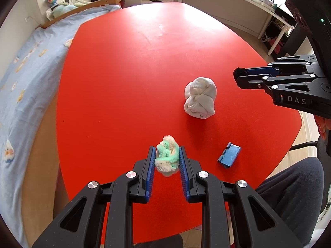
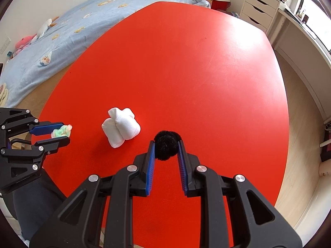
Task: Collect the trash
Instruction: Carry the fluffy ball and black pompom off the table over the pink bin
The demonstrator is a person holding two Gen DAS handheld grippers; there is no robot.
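A green fuzzy wad (image 1: 167, 157) is pinched by the left gripper (image 1: 167, 155), a black pompom (image 2: 166, 147) by the right gripper (image 2: 166, 148). Either soft piece could be dropped onto the desk (image 2: 186, 72) if the jaws are slackened.

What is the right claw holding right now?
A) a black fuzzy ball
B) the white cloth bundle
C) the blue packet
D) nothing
A: the right claw is shut on the black fuzzy ball, while the white cloth bundle and the blue packet lie free on the red table.
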